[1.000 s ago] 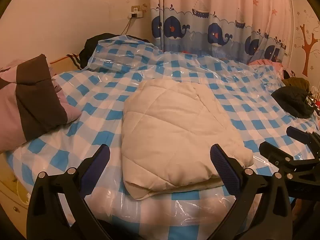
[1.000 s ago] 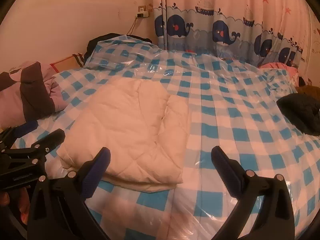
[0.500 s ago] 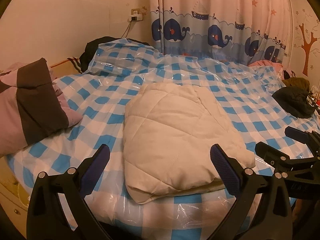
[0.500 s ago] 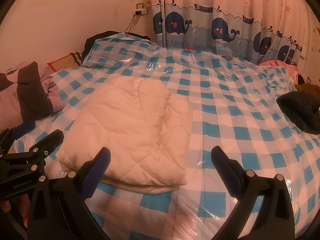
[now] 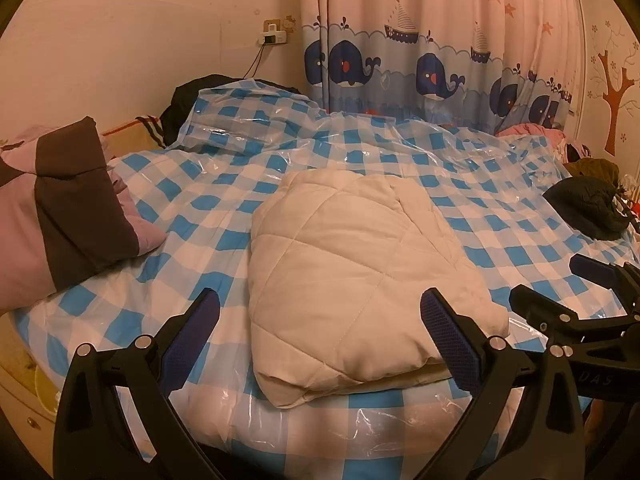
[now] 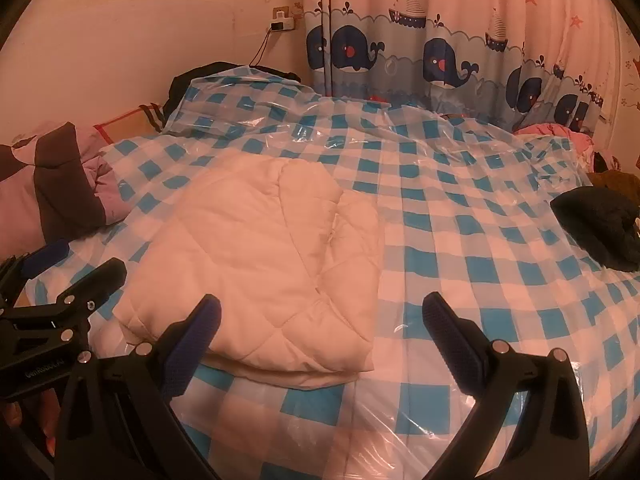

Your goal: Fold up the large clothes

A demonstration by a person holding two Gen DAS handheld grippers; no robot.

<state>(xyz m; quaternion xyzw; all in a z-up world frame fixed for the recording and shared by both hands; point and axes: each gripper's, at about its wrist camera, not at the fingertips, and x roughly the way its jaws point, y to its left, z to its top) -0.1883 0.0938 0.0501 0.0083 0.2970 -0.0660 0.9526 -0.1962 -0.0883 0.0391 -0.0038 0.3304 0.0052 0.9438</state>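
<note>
Covering nearly the whole of both views, a bed (image 5: 360, 152) lies under a glossy plastic sheet printed in blue and white checks, crinkled and heaped highest at its far left corner. Behind it hangs a pink curtain with a band of dark blue whales and sailboats (image 5: 440, 60), next to a plain cream wall (image 5: 120, 52) with a socket and a dangling cord. At the left edge of the bed rests a bundled lilac and dark brown padded garment (image 5: 68, 216), well apart from a dark knitted heap (image 5: 584, 208) at the right edge. Between them, near the front edge of the bed, sits the cream quilted coat (image 5: 352, 280), folded into a thick rectangular pad with diamond stitching, its layered open edges facing the cameras. In the right wrist view a narrower folded strip lies along its right side. The left gripper (image 5: 320, 336) hangs just in front of the coat's near edge, blue-padded fingers spread wide and holding nothing. The right gripper (image 6: 320, 336) hovers off the coat's front right corner, likewise spread and empty.
</note>
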